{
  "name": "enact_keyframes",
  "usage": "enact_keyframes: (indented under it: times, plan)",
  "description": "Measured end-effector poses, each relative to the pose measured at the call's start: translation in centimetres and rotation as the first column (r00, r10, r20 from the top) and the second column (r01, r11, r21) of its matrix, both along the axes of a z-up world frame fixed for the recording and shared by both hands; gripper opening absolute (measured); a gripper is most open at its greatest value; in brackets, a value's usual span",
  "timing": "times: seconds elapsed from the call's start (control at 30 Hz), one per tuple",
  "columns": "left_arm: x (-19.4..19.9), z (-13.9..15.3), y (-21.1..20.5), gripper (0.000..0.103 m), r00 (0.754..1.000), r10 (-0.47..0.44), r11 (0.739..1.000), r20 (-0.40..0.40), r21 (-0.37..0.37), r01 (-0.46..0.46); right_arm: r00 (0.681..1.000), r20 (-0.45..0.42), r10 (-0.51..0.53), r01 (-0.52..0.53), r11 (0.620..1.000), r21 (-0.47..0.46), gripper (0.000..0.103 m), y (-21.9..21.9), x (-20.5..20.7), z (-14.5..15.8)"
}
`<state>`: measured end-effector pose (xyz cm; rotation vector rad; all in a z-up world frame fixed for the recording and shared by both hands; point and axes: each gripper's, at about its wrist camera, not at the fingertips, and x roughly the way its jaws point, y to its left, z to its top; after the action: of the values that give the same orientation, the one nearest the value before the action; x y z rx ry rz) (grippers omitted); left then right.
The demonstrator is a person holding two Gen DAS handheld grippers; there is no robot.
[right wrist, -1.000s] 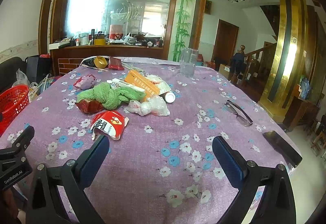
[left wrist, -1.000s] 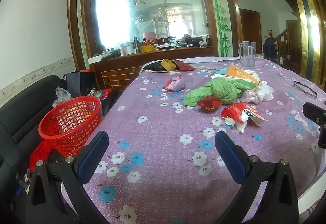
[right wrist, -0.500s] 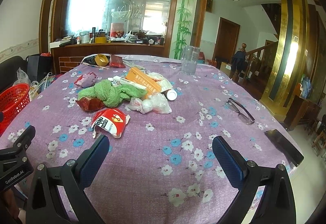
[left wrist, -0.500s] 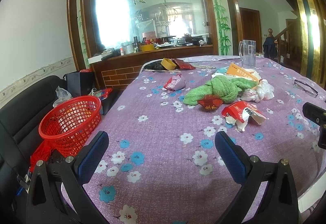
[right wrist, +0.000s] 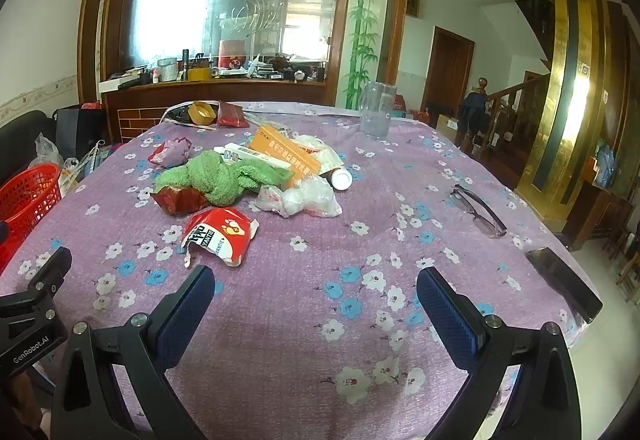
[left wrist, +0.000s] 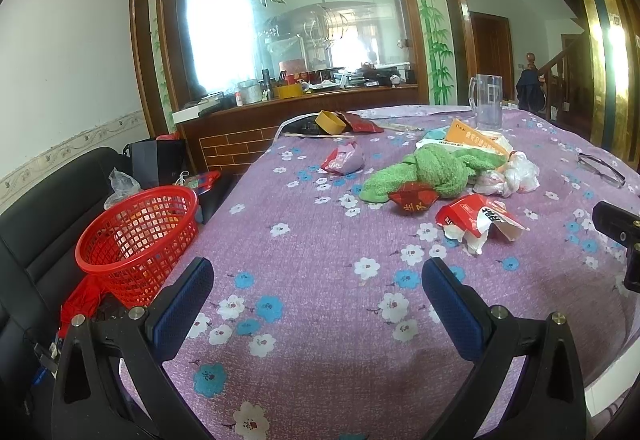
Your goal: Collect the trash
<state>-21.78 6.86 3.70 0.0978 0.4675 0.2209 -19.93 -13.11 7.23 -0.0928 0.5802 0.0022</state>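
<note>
Trash lies mid-table on the purple flowered cloth (left wrist: 312, 240): a red-and-white wrapper (left wrist: 476, 218) (right wrist: 222, 234), a dark red wrapper (left wrist: 412, 200) (right wrist: 178, 198), a pink wrapper (left wrist: 344, 159) (right wrist: 170, 152), crumpled clear plastic (right wrist: 300, 198) (left wrist: 516, 176) and an orange box (right wrist: 286, 154). A red mesh basket (left wrist: 136, 236) (right wrist: 28, 196) stands on the black seat left of the table. My left gripper (left wrist: 318, 304) is open and empty above the table's near edge. My right gripper (right wrist: 316, 308) is open and empty, just short of the red-and-white wrapper.
A green towel (left wrist: 436, 170) (right wrist: 218, 176) lies among the trash. A glass mug (right wrist: 376, 114), glasses (right wrist: 478, 214), a phone (right wrist: 564, 282), a white bottle (right wrist: 340, 176) and a yellow tape roll (right wrist: 200, 112) are on the table. A wooden counter (left wrist: 300, 108) stands behind.
Both grippers have drifted slightly, so the table items sit a little lower and nearer in both views. Nothing was picked up or moved.
</note>
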Motion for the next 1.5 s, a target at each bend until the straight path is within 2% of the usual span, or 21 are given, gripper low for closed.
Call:
enact_keyframes:
  times: [0.17, 0.33, 0.43, 0.57, 0.6, 0.67, 0.73, 0.83, 1.0, 1.13, 1.27, 1.37, 1.5]
  plan:
    - [0.1, 0.0, 0.1, 0.103, 1.0, -0.005, 1.0, -0.009, 0.002, 0.005, 1.0, -0.007, 0.009, -0.009, 1.0, 0.011, 0.102, 0.0, 0.1, 0.1]
    - [1.2, 0.9, 1.1, 0.103, 0.998, -0.046, 0.998, -0.052, -0.036, 0.044, 0.993, -0.071, 0.09, -0.08, 0.989, 0.124, 0.101, -0.9, 1.3, 0.1]
    - [2.6, 1.8, 1.9, 0.103, 0.992, -0.076, 0.996, -0.1, -0.062, 0.07, 0.974, -0.139, 0.176, -0.141, 0.962, 0.232, 0.096, -1.3, 2.9, 0.0]
    - [5.0, 2.9, 3.4, 0.103, 0.978, -0.133, 0.983, -0.163, -0.148, 0.109, 0.934, -0.227, 0.276, -0.179, 0.912, 0.37, 0.086, -1.1, 5.5, -0.6]
    - [5.7, 3.1, 3.8, 0.102, 0.972, -0.151, 0.977, -0.182, -0.18, 0.118, 0.921, -0.247, 0.3, -0.186, 0.898, 0.399, 0.086, -0.9, 6.4, -0.8]
    - [6.8, 3.3, 4.4, 0.092, 0.962, -0.177, 0.964, -0.206, -0.235, 0.127, 0.906, -0.273, 0.325, -0.193, 0.888, 0.418, 0.086, -0.1, 7.7, -1.2]
    - [7.8, 3.5, 5.0, 0.079, 0.955, -0.187, 0.953, -0.231, -0.278, 0.12, 0.893, -0.3, 0.335, -0.194, 0.889, 0.416, 0.085, 1.0, 9.0, -1.8]
    - [8.6, 3.8, 5.7, 0.079, 0.951, -0.197, 0.942, -0.24, -0.316, 0.115, 0.884, -0.33, 0.331, -0.185, 0.896, 0.404, 0.084, 2.3, 11.0, -2.6]
    - [9.7, 4.0, 5.4, 0.078, 0.946, -0.203, 0.946, -0.252, -0.298, 0.123, 0.875, -0.382, 0.299, -0.16, 0.921, 0.354, 0.078, 3.9, 13.8, -4.1]
    - [11.1, 4.0, 4.9, 0.078, 0.929, -0.243, 0.932, -0.278, -0.331, 0.145, 0.86, -0.409, 0.306, -0.179, 0.93, 0.32, 0.064, 5.0, 14.6, -5.2]
    - [13.1, 4.0, 3.5, 0.079, 0.911, -0.283, 0.923, -0.3, -0.342, 0.174, 0.873, -0.379, 0.308, -0.19, 0.929, 0.319, 0.057, 4.6, 14.1, -5.1]
    - [14.3, 3.5, 2.1, 0.079, 0.891, -0.322, 0.912, -0.319, -0.358, 0.201, 0.889, -0.35, 0.295, -0.172, 0.924, 0.342, 0.056, 3.0, 13.4, -4.7]
    - [16.5, 1.8, -0.6, 0.079, 0.86, -0.355, 0.911, -0.366, -0.342, 0.23, 0.92, -0.302, 0.249, -0.136, 0.927, 0.35, 0.056, 0.2, 12.3, -3.7]
